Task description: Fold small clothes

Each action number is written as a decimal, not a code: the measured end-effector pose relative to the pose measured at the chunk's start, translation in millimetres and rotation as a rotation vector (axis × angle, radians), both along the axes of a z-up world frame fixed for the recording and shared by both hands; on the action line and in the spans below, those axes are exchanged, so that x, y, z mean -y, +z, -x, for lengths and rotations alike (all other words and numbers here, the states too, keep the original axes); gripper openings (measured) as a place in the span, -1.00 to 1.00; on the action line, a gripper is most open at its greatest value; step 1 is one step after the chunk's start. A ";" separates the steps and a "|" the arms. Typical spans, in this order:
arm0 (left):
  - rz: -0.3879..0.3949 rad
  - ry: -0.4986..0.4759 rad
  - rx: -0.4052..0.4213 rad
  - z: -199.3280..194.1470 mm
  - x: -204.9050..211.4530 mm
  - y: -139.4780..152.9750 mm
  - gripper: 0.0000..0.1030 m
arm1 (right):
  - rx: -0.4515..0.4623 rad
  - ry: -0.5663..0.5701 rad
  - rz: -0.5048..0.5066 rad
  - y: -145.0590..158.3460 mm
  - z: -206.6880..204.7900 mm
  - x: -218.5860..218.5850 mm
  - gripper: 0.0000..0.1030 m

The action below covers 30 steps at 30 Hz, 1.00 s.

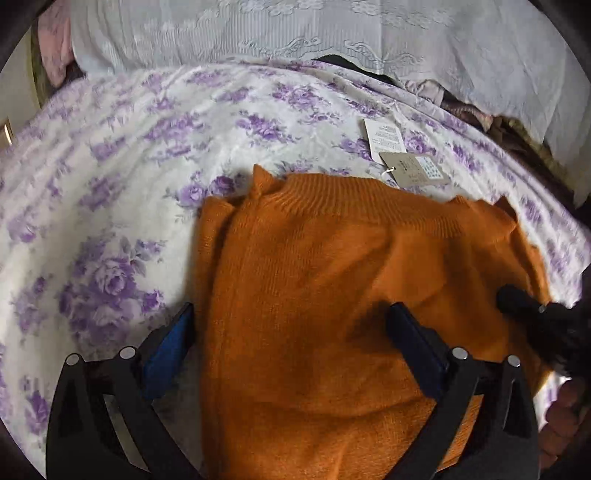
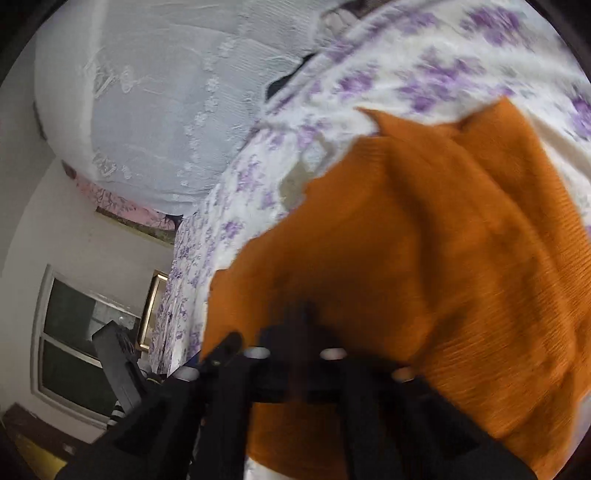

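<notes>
An orange knitted sweater [image 1: 325, 295] lies on a bed sheet [image 1: 110, 166] printed with purple flowers, its ribbed hem toward the far side. My left gripper [image 1: 291, 332] hovers over the sweater's left part, open wide: one blue-padded finger stands off the left edge and the other over the middle. My right gripper [image 1: 517, 299] comes in from the right, its black tip at the sweater's right edge where creases gather. The right wrist view is blurred; there the right gripper [image 2: 299, 321] has its fingers together, pinching the orange sweater [image 2: 424, 258].
Two paper tags [image 1: 402, 155] lie on the sheet just beyond the sweater. A white lace cover [image 1: 295, 29] lies over bedding at the back. A hand [image 1: 565, 417] shows at the right edge. A window [image 2: 74, 332] and a framed picture [image 2: 151, 310] are beyond the bed's side.
</notes>
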<state>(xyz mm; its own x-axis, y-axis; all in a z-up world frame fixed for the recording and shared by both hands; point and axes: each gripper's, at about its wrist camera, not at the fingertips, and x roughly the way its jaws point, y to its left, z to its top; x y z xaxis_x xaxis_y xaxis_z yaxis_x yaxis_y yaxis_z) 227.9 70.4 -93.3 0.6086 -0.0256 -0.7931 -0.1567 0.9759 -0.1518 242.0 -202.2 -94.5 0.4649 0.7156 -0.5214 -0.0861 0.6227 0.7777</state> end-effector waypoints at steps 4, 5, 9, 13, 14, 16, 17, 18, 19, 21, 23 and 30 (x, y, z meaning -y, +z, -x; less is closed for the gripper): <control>-0.047 0.011 0.014 -7.1 -5.0 1.9 0.92 | 0.046 -0.177 0.082 8.9 4.7 46.3 -1.00; -0.072 0.030 0.024 -5.7 -6.5 5.3 0.92 | 0.053 -0.221 0.131 9.9 6.0 54.4 -1.00; -0.182 0.196 0.085 -1.1 -29.4 26.2 0.90 | 0.046 -0.316 0.072 14.2 13.1 70.3 -0.89; -0.076 0.150 0.092 -15.1 -35.0 32.6 0.90 | 0.169 -0.164 0.137 44.0 2.9 14.8 -0.64; -0.108 0.131 0.092 -20.4 -27.4 32.1 0.90 | 0.174 -0.131 0.135 46.0 -1.9 4.9 -0.41; -0.188 0.093 0.066 -31.7 -12.9 24.6 0.90 | 0.160 -0.053 0.123 40.2 -15.8 -21.6 -0.31; -0.214 0.086 0.039 -37.8 -8.0 17.0 0.92 | 0.140 -0.029 0.123 33.9 -20.8 -27.2 -0.34; -0.226 0.087 0.003 -43.0 -7.5 8.4 0.92 | 0.114 -0.020 0.146 26.1 -27.7 -31.5 -0.42; -0.208 0.092 -0.032 -48.6 -11.7 -0.1 0.92 | 0.106 -0.027 0.171 20.7 -31.9 -29.3 -0.81; -0.185 0.111 -0.026 -48.4 -18.6 1.8 0.92 | 0.075 -0.077 0.193 16.7 -37.5 -14.7 -0.99; -0.222 0.140 -0.020 -47.1 -19.8 2.4 0.92 | 0.070 -0.171 0.198 16.7 -30.6 8.6 -1.00; -0.262 0.199 0.044 -25.5 -23.0 16.1 0.92 | 0.109 -0.337 0.244 26.7 -6.4 43.8 -0.88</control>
<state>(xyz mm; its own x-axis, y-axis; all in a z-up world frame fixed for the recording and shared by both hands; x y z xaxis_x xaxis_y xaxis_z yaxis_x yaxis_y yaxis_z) 253.4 93.3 -77.2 0.6150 0.2985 -0.7298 -0.3474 0.9335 0.0890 248.4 -246.0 -67.8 0.7133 0.3762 -0.5913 0.0797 0.7947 0.6018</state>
